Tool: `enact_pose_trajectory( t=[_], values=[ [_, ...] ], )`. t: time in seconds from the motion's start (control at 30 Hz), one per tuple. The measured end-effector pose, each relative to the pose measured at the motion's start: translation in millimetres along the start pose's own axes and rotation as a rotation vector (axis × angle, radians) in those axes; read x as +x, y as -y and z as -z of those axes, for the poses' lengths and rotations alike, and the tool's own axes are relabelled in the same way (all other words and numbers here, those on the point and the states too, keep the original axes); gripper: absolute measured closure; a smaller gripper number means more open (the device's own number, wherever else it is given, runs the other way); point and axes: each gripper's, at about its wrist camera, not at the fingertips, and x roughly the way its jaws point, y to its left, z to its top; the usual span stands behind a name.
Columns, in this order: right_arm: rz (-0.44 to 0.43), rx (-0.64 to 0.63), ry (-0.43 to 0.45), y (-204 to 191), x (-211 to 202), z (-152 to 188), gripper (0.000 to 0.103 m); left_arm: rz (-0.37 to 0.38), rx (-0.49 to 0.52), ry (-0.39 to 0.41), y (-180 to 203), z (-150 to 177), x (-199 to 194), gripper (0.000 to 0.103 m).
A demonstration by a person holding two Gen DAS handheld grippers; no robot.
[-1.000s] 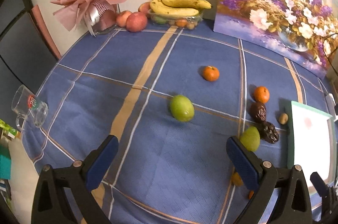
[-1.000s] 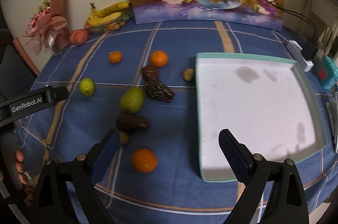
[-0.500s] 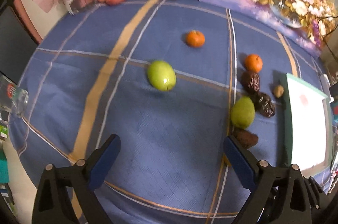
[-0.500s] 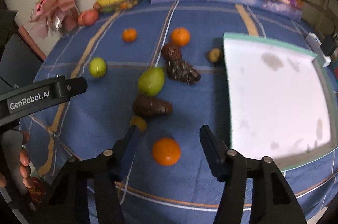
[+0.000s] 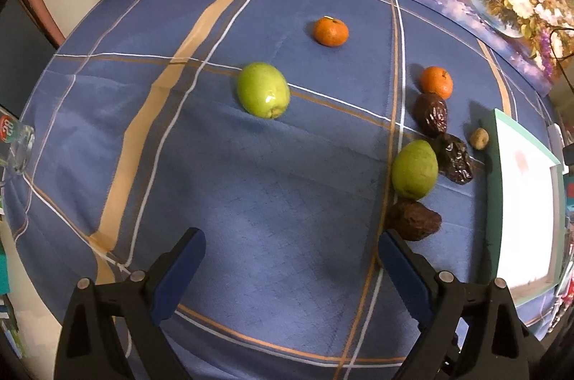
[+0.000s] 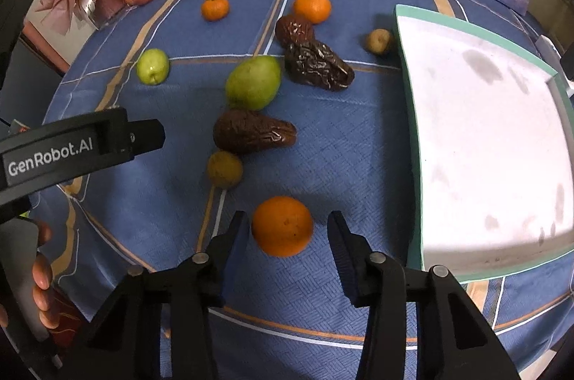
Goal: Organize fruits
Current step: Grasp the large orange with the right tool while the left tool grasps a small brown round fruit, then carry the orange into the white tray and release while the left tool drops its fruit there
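**Right gripper closing in on the nearest orange**

The right gripper (image 6: 287, 229) is now narrowing its jaws around the orange (image 6: 282, 225) lying on the blue checked worktop (image 6: 323, 164). The fruit is sitting between the two fingers, the left pad just beside it and the right pad showing a sliver of cloth, so the pads are not yet pressing. A second ago those jaws were standing wide with the orange ahead of them and off to the left; the gripper has since been sinking and tipping down over it. This looks like the first pick, and the white tray (image 6: 405, 85) to the gripper's right is lying bare, presumably the destination.

The left gripper (image 5: 290, 243) is hanging open over empty cloth, holding nothing. It too has been dropping closer to the worktop, so the fruit ahead of it is looming larger than before: the green apple (image 5: 263, 90) straight ahead, the green pear (image 5: 414, 169) ahead to its right, and a brown wrinkled fruit (image 5: 412, 218) just past its right finger.
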Motion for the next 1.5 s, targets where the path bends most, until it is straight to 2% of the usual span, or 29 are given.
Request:
enact_pose_trajectory(
  t=[0.4,0.5,0.67,0.73,0.8,0.93,1.2,1.3,1.37,1.5],
  values=[
    [-0.01,-0.024,0.009,3,2,-2,0.066,0.011,0.008,0.025,6,6,-6,0.005],
    [-0.008,-0.034,0.026,2,-3,2,0.066,0.029,0.0,0.025,6,4,-7,0.015],
    [-0.022,0.008,0.076,13,-16,4,0.066,0.067,0.009,0.008,13,8,-5,0.016],
    [-0.026,0.028,0.088,20,-21,4,0.066,0.086,0.022,-0.002,17,10,-4,0.027],
    [-0.023,0.038,0.101,25,-27,6,0.066,0.099,0.033,-0.015,23,12,-3,0.03],
    [-0.032,0.061,0.129,40,-37,5,0.066,0.108,0.054,-0.034,34,15,1,0.047],
    [-0.036,0.093,0.165,58,-47,7,0.066,0.113,0.082,-0.065,49,14,14,0.055],
    [-0.036,0.096,0.169,61,-49,8,0.066,0.105,0.085,-0.07,50,12,17,0.063],
    [-0.037,0.096,0.17,64,-50,9,0.066,0.111,0.086,-0.074,52,9,20,0.064],
    [-0.038,0.104,0.173,66,-51,8,0.066,0.134,0.093,-0.075,51,6,20,0.076]
  ],
)
